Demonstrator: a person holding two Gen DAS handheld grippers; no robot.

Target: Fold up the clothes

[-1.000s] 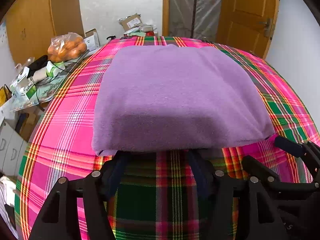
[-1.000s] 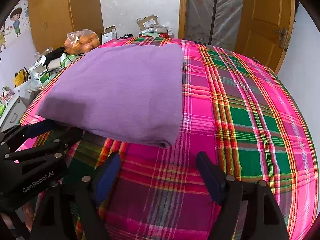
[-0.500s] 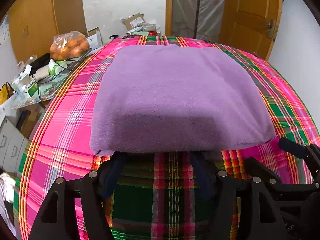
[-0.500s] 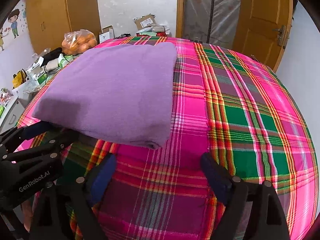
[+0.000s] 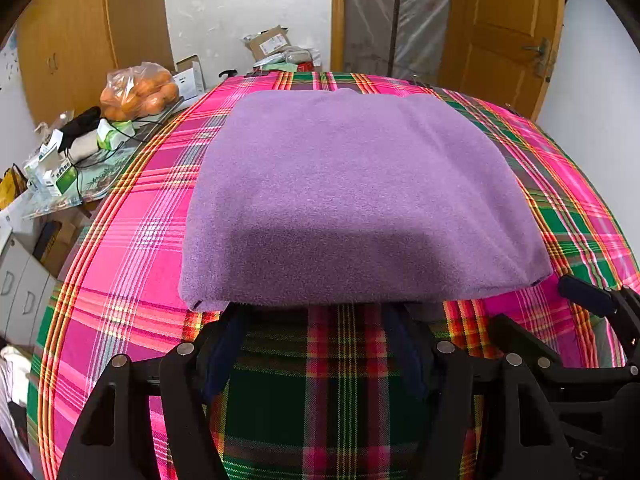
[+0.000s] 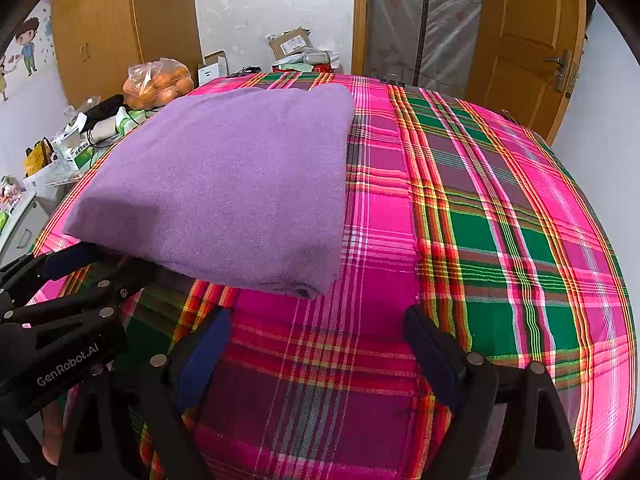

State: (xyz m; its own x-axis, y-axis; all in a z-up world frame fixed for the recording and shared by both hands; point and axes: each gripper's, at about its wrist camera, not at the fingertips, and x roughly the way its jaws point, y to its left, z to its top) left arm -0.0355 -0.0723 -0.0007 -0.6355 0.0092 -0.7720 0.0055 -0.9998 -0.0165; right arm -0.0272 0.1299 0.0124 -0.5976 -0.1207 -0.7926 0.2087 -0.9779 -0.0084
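A folded purple cloth [image 5: 352, 200] lies flat as a neat rectangle on the pink and green plaid table cover [image 5: 132, 240]. My left gripper [image 5: 316, 318] sits at the middle of its near edge, jaws open, fingertips just under the overhanging hem and nothing pinched. In the right wrist view the purple cloth [image 6: 232, 184] fills the left half. My right gripper [image 6: 320, 320] stands open just in front of the cloth's near right corner, over bare plaid. The left gripper [image 6: 104, 268] shows at the cloth's near edge.
A bag of oranges [image 5: 138, 94], boxes and cables crowd a side table [image 5: 68, 160] to the left. Cardboard boxes [image 5: 268, 42] sit beyond the far edge, a wooden door [image 5: 500, 28] behind. Bare plaid cover [image 6: 500, 220] stretches right of the cloth.
Both grippers' jaws have spread a little wider. The purple cloth lies as before.
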